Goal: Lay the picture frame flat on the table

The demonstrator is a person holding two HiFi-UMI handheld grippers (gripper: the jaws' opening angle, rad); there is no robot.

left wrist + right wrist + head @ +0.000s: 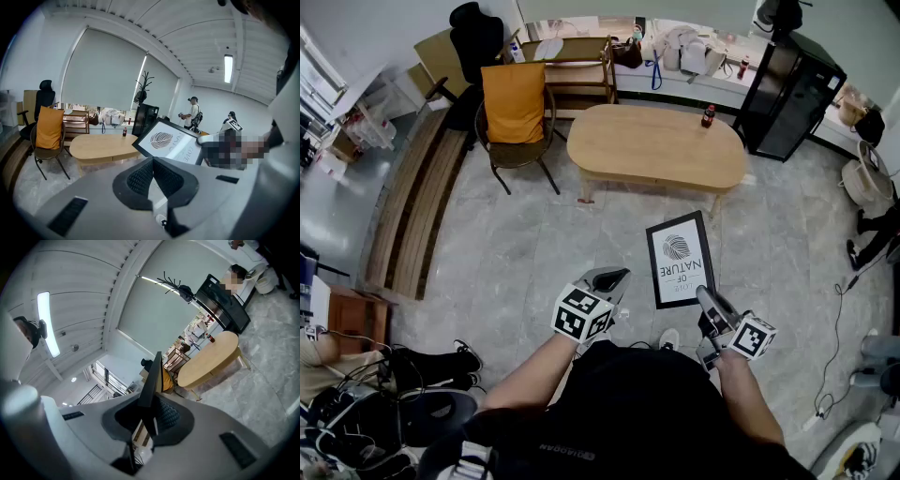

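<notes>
A black picture frame [680,258] with a leaf print and the words "love of nature" hangs in the air over the floor, short of the oval wooden table [656,145]. My right gripper [705,295] is shut on its lower right edge. In the right gripper view the frame [151,376] stands edge-on between the pads of that gripper [149,411]. My left gripper [609,279] hovers to the left of the frame, shut and holding nothing. The left gripper view shows that gripper [153,161] with the frame [171,143] tilted ahead and the table [101,145] beyond it.
A dark bottle [708,115] stands on the table's far right part. A chair with an orange cushion [516,108] sits at the table's left, a wooden shelf [577,66] behind it. A black cabinet [787,94] stands at the right. A person [193,112] stands far off.
</notes>
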